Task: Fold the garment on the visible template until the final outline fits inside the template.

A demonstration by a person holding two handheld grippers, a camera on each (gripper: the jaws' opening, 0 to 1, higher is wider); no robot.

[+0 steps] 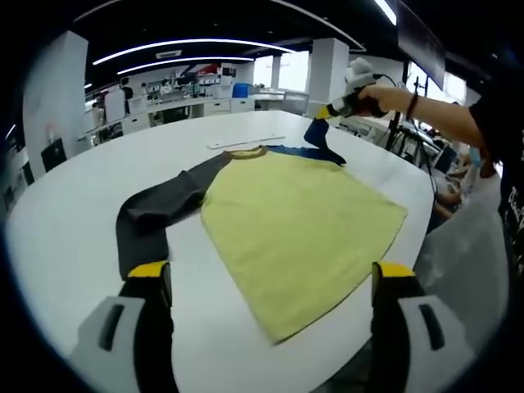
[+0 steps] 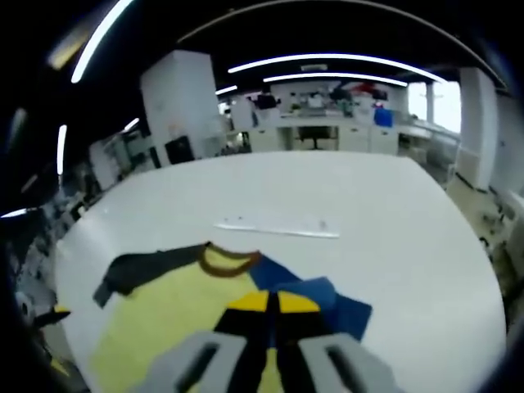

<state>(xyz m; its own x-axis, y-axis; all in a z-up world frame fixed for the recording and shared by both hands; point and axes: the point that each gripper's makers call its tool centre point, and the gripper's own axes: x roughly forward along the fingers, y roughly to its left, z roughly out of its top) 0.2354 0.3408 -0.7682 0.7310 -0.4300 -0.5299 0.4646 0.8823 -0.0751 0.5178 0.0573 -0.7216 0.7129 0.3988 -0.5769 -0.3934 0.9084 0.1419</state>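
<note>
On the white oval tabletop lies the yellow garment, dark sleeve spread. Right tool is clenched on the lifted blue sleeve; left tool hovers released. Behind stand office desks under strip lights.

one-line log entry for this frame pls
stage: folding sleeve | right hand-held gripper: shut on blue sleeve, lifted | left hand-held gripper: open, near hem | shirt: flat on table

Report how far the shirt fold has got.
Done: the shirt lies flat on the white table. In hand: the right gripper is shut on the blue sleeve, lifting it. Left: the dark sleeve lies spread out, the body is unfolded, and the left gripper is open.
</note>
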